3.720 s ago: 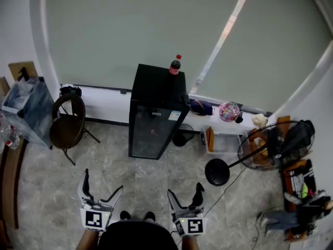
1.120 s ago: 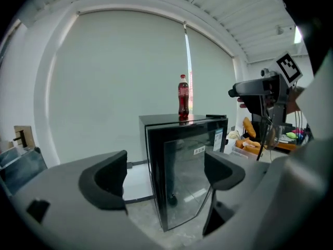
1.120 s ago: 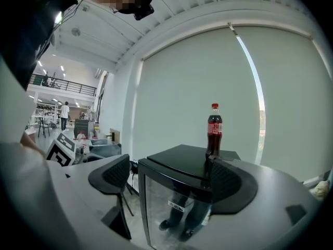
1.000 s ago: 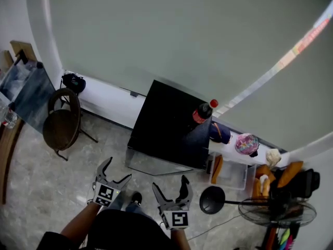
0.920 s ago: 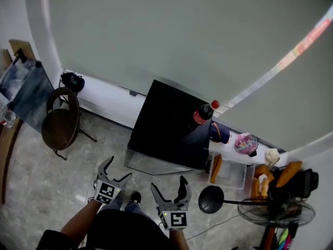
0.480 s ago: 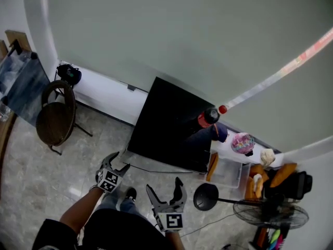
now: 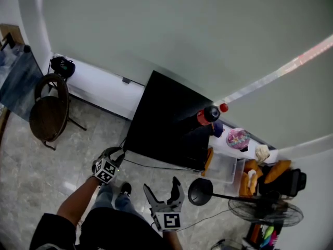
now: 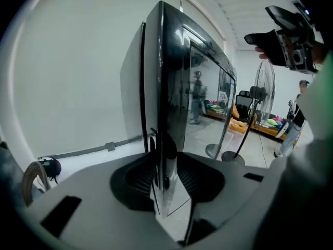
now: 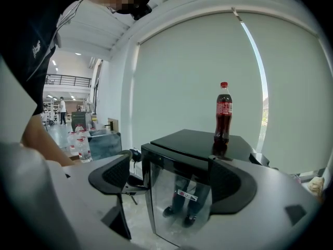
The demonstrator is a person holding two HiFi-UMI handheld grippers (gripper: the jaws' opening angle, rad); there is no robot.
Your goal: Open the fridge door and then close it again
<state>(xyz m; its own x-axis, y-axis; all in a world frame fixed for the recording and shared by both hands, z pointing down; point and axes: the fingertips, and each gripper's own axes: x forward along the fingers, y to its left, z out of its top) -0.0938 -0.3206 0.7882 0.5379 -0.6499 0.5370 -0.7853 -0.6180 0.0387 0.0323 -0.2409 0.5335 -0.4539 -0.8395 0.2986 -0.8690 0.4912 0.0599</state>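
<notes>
The left gripper (image 8: 164,177), jaws just closing, pinches the glass door edge (image 8: 167,113) of the black boxy fridge (image 7: 166,120) by the wall (image 7: 99,87) (right gripper (image 7: 162,186) gapes, empty). The pinch may slip, or 1 jerk topple the red-capped cola bottle (image 7: 207,115).

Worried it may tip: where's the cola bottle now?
Head view: the cola bottle stands on the fridge top, near its right rear corner, close to the pink ball.

Black fridge (image 7: 165,120), red-capped bottle (image 7: 207,115) (dark cola)
</notes>
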